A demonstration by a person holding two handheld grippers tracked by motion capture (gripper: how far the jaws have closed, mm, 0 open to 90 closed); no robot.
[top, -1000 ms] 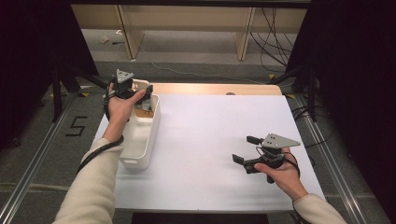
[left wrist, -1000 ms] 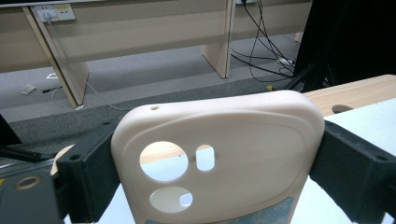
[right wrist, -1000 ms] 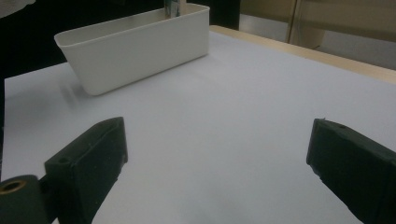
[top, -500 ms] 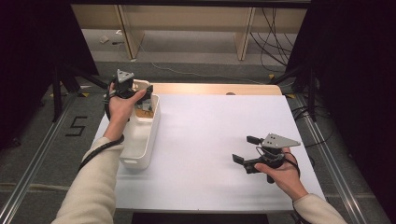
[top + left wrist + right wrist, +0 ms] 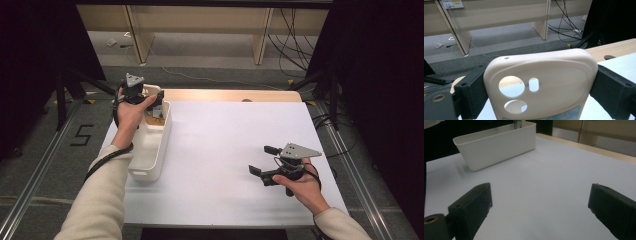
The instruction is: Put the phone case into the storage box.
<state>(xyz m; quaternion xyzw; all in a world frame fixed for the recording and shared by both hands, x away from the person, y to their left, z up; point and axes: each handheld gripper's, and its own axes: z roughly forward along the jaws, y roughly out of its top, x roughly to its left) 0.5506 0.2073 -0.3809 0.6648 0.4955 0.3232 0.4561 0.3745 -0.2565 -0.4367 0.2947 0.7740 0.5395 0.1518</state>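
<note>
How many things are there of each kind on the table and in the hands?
Cream phone case with round camera holes: 1
White plastic tub: 1
Black two-jaw grippers, left gripper and right gripper: 2
White table: 1
Total: 5

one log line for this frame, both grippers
left gripper: shut on phone case, over bin | right gripper: open, empty

Matt cream phone case [image 5: 541,82] — smooth plastic bin [image 5: 150,150]

One cream phone case [image 5: 541,85] over the far end of one white bin [image 5: 150,150], two grippers, left [image 5: 150,102] at the bin, right [image 5: 265,160] well apart from it.
</note>
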